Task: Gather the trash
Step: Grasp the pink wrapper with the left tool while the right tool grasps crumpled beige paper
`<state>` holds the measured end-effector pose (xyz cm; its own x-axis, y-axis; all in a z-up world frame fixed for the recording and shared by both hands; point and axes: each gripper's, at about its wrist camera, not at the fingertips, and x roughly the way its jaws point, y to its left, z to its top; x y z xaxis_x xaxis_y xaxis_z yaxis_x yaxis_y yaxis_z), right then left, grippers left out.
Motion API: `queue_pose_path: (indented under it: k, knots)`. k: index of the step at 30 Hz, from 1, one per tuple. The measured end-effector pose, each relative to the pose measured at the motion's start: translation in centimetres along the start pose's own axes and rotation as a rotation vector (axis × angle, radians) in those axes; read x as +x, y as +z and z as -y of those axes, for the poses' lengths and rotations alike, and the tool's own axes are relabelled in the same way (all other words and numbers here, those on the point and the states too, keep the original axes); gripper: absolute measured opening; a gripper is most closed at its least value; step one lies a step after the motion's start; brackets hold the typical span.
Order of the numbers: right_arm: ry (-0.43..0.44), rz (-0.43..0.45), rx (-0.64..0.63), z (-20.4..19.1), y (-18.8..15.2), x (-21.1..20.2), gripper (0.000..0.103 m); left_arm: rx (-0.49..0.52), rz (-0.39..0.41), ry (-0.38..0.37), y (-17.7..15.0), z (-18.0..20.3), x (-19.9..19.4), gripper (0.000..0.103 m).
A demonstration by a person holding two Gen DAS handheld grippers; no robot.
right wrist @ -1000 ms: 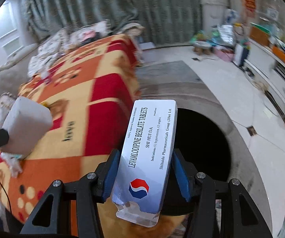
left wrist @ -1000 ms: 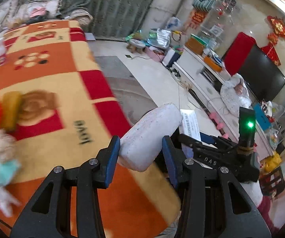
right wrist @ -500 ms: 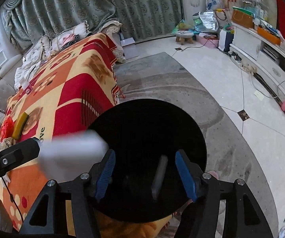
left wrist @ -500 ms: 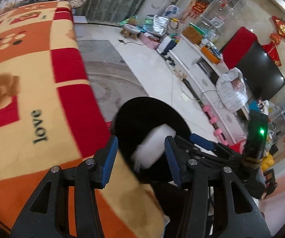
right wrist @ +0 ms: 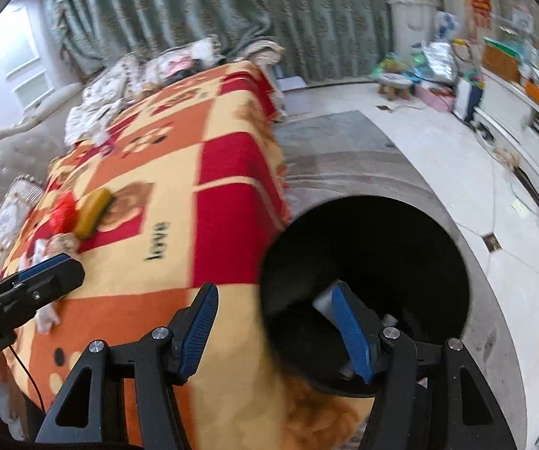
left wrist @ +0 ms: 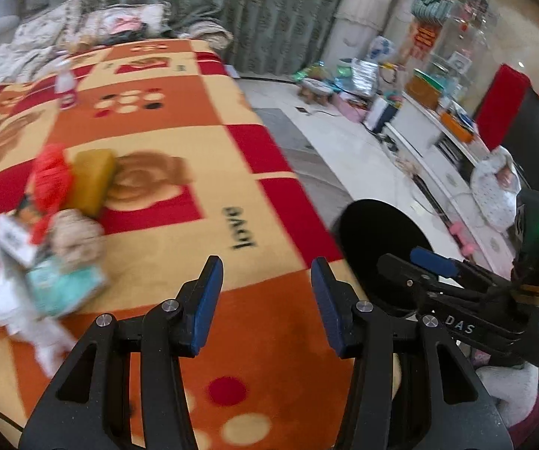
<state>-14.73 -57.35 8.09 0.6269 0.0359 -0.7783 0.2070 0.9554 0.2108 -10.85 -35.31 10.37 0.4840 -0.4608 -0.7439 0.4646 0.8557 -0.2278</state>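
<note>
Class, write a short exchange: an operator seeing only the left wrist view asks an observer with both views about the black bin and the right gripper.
Operator: The bin looks solid black to me. Anything inside?
Observer: Yes, the right wrist view shows pale pieces on its floor.
Operator: Is the right gripper carrying anything?
Observer: No, it is open and empty, at the bin's near rim.

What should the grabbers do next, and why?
Probably reach the left gripper toward the pile of trash on the blanket. Both it and the right gripper are open and empty. The black bin sits beside the blanket with something pale at its bottom, while a red wad, a yellow block and wrappers lie on the blanket.
</note>
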Motion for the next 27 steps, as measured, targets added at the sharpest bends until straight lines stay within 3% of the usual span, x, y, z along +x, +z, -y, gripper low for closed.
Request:
queue_pose_path:
  k: [3,14,19,24,27]
  knots:
    - [0.042,0.0,-0.036,-2.9,0.0,0.0,0.067,-0.028,0.018,0.03,-0.4,-2.6,-1.8,0.047]
    - [0.184,-0.06,-0.153,-12.3,0.1,2.9,0.067,-0.18,0.067,0.215,-2.7,-15.2,-7.6,0.047]
    - [0.244,-0.079,-0.213,-16.2,0.6,4.2,0.067,-0.275,0.072,0.263,-3.9,-20.7,-9.1,0.047]
    - [0.292,-0.097,-0.253,-19.5,1.4,5.6,0.067,-0.328,0.064,0.271,-4.8,-23.7,-9.6,0.047]
    - [0.302,-0.104,-0.287,-21.6,1.9,6.6,0.067,-0.344,0.064,0.236,-4.9,-24.2,-9.3,0.047]
